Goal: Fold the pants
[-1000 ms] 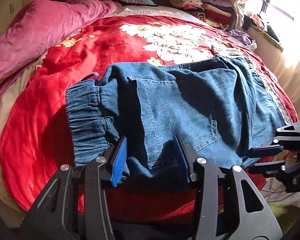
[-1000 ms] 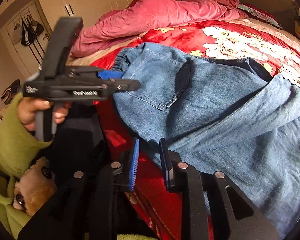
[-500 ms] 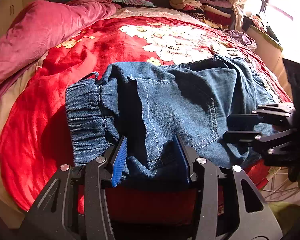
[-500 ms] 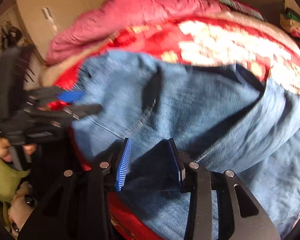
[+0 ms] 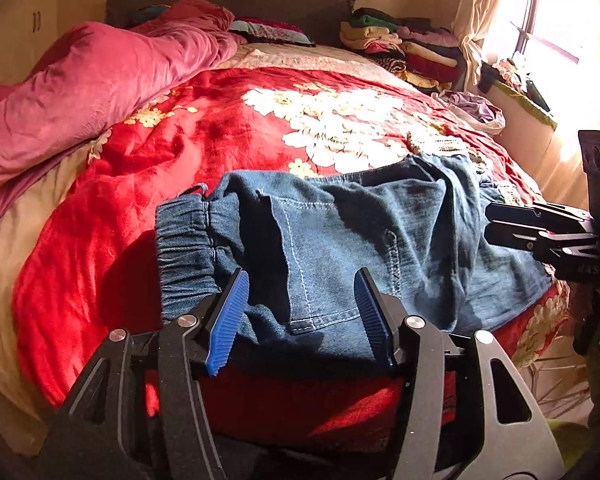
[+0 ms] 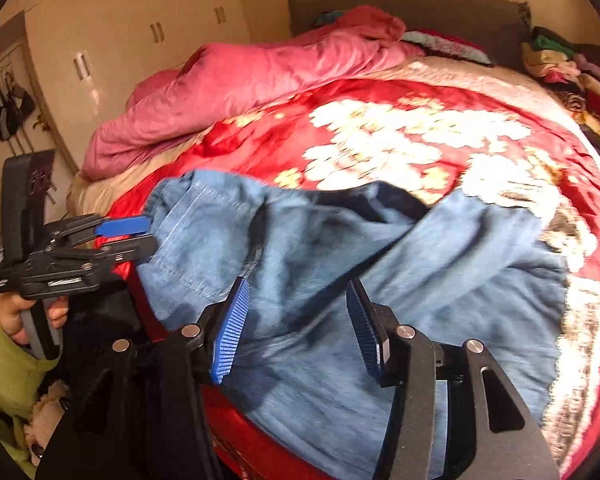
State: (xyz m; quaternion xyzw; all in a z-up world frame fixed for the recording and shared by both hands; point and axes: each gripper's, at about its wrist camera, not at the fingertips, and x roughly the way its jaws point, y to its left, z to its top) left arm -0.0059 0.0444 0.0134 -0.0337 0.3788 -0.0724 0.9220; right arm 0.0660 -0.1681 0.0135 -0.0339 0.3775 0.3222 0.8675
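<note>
The blue denim pants lie bunched on the red flowered blanket near the bed's edge. The denim looks thick, soft and rather heavy; the elastic waistband seems the best hold. The left gripper and the right gripper are both spread over the cloth. Only the right view shows the cream wardrobe; only the left view shows the window.

The pants lie on the bed near its front edge. A bunched quilt lies behind them to the left, stacked clothes behind to the right.
</note>
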